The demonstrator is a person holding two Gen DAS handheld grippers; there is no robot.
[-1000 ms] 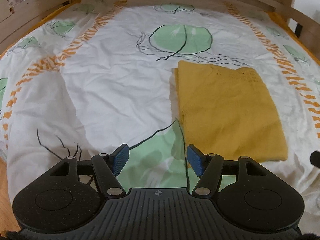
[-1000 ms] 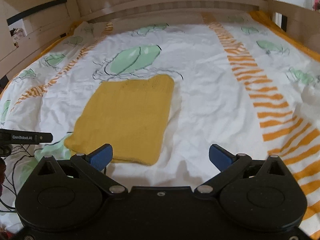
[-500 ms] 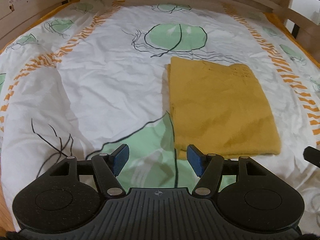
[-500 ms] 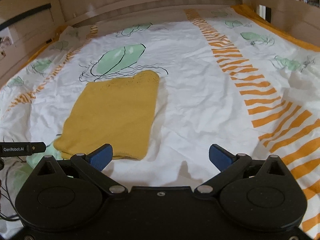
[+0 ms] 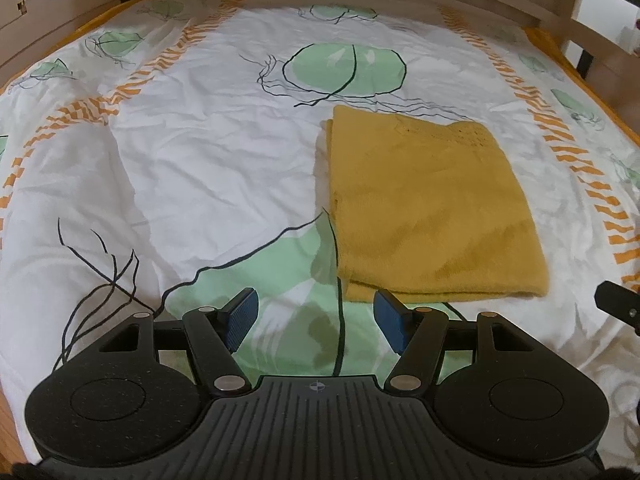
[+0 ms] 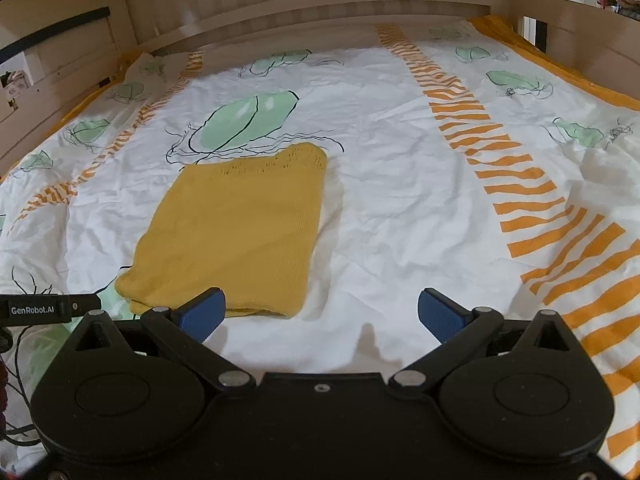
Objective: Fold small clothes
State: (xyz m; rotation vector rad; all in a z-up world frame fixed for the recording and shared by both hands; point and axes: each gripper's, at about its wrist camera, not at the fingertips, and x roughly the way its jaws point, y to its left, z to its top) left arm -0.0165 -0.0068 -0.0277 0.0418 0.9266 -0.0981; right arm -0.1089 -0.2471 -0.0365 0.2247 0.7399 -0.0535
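Yellow garment [image 5: 432, 208] lies folded mid-bed [image 5: 200, 152], long axis running away from you; your left tongs [image 5: 314, 322] and right tongs [image 6: 320, 314], both wide and empty, flank its near edge.

Mustard-yellow knit [image 5: 432, 208], white sheet [image 5: 208, 168] w/ green blobs, orange stripes, maybe leaves.

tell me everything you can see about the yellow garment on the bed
The yellow garment is a mustard knit, soft and slightly fuzzy, folded into a flat, roughly rectangular stack with layered edges showing along its left side and near end. A band of small openwork holes runs along its far edge. It lies flat on the printed bedsheet, partly covering a green leaf print. Nothing else touches it: both grippers are open and short of its near edge.
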